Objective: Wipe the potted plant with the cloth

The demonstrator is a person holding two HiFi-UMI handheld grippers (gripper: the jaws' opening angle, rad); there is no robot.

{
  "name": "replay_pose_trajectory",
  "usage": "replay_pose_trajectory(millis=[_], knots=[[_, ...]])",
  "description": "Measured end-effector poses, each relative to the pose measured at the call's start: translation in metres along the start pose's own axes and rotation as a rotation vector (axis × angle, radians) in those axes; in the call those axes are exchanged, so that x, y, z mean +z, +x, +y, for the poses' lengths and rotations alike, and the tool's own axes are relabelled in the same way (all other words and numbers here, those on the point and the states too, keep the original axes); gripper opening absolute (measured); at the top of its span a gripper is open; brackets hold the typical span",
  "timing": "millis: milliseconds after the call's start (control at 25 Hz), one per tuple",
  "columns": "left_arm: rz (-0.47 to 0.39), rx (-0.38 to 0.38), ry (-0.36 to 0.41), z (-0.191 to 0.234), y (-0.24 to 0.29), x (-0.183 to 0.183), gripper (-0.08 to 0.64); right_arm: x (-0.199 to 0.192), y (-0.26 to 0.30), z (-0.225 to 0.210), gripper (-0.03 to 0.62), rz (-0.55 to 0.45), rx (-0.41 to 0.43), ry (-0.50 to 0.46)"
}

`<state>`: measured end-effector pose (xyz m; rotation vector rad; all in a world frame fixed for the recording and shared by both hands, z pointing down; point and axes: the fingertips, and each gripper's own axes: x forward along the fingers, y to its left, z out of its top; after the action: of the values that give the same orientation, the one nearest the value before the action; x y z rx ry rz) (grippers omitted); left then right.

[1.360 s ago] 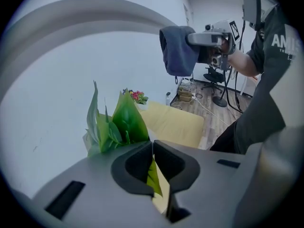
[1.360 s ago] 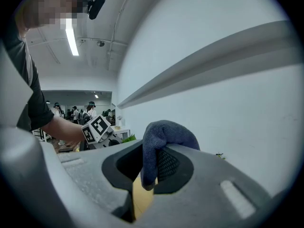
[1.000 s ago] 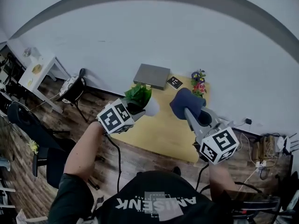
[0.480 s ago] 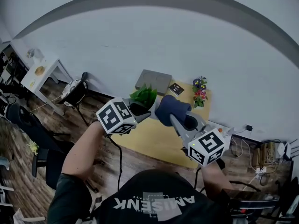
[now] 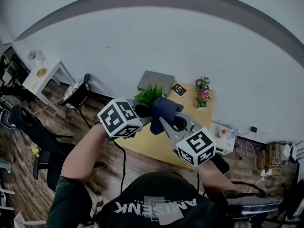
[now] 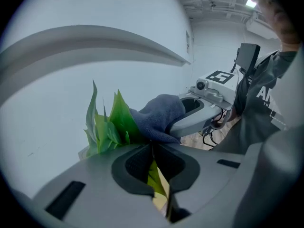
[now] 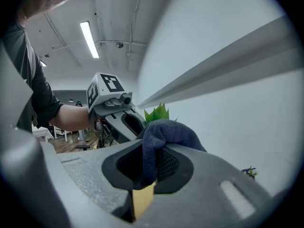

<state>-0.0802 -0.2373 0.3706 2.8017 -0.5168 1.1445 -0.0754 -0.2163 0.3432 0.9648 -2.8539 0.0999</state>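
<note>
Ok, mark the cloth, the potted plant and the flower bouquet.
cloth (image 5: 166, 110), head view, on its bunched dark-blue fold.
potted plant (image 6: 111, 122), left gripper view, on the green leaves.
flower bouquet (image 5: 203, 88), head view, on the blossoms.

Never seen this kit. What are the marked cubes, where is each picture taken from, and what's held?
No robot: a person holds a claw in each hand; the cubes are part of them. The wide picture comes from a head camera looking down; the other two from cameras on each claw. The left claw is shut on the potted plant, pinching a leaf. The right claw is shut on a dark cloth, pressed against the leaves. On the table: a grey box, a marker card, a small pot of flowers.
</note>
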Motion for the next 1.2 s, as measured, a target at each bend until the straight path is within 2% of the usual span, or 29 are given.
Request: replay_pose_trajectory(millis=[320, 640, 960, 1200], knots=[[0.021, 0.004, 0.006, -0.022, -0.004, -0.010, 0.014, -0.020, -0.010, 0.009, 0.037, 0.042, 0.004, 0.032], [-0.007, -0.002, -0.006, -0.032, -0.008, -0.011, 0.012, -0.053, -0.023, 0.004, 0.037, 0.099, -0.017, 0.080], [-0.022, -0.007, 0.022, -0.040, -0.017, -0.012, 0.011, -0.086, -0.034, -0.002, 0.037, 0.158, -0.037, 0.118], [-0.011, -0.001, 0.080, -0.046, -0.023, -0.015, 0.011, -0.093, -0.052, 0.001, 0.037, 0.185, -0.037, 0.112]])
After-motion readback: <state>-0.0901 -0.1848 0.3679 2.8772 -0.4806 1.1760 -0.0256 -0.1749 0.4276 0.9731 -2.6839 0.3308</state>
